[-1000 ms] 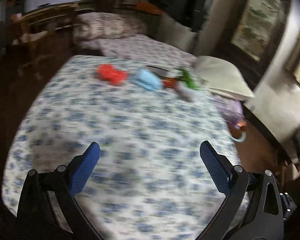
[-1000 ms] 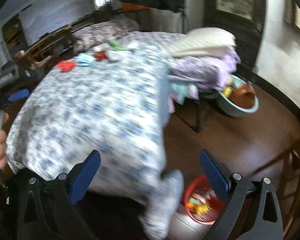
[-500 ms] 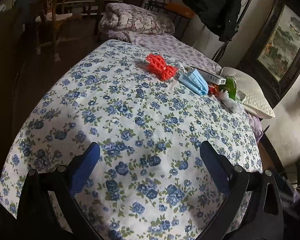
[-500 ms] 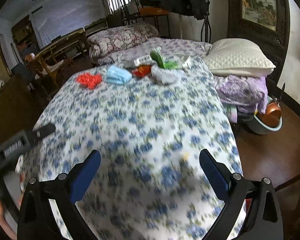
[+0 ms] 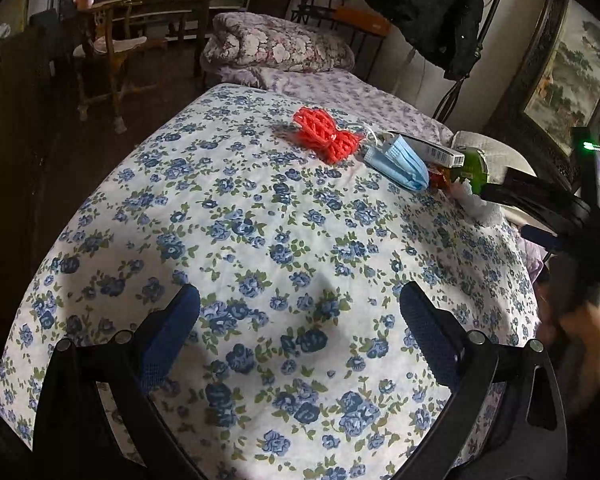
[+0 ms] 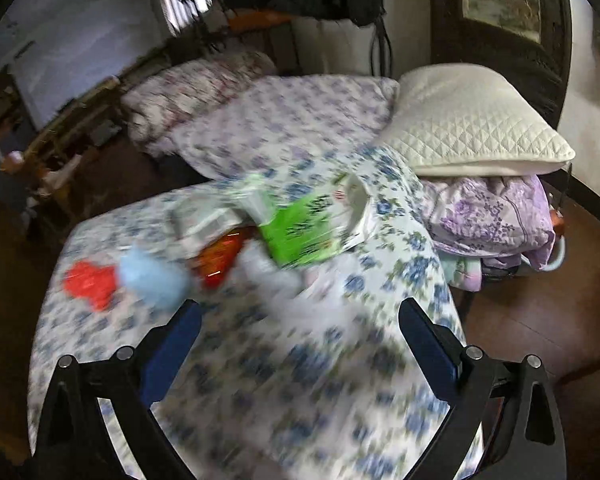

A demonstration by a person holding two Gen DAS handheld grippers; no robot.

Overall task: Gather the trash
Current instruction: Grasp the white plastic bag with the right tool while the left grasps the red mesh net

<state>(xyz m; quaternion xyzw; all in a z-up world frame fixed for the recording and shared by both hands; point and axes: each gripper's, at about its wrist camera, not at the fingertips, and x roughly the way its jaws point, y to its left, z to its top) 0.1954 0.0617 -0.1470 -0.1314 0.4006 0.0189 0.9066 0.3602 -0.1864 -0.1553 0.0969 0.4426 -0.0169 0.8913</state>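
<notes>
Trash lies in a row on the far side of a floral-covered bed (image 5: 260, 240): a red foam net (image 5: 325, 136), a blue face mask (image 5: 399, 160), a flat box (image 5: 431, 150), a red-orange wrapper (image 5: 439, 178), a green packet (image 5: 473, 168) and crumpled white paper (image 5: 477, 204). My left gripper (image 5: 300, 320) is open and empty over the near half of the bed. In the blurred right wrist view, my right gripper (image 6: 300, 328) is open and empty, just short of the white paper (image 6: 284, 280), green packet (image 6: 303, 232), face mask (image 6: 152, 276) and red net (image 6: 90, 284).
A white quilted pillow (image 6: 475, 128) rests on folded purple bedding (image 6: 495, 216) right of the bed. A rolled floral quilt (image 5: 276, 46) lies at the head. A wooden chair (image 5: 112, 52) stands on the dark floor at the left. A hand (image 5: 587, 340) holds the right gripper's handle.
The right gripper has swung from the floor and red bin up over the bed and closed in on the trash pile. The left gripper has steadied and tilted slightly; both stayed open.
</notes>
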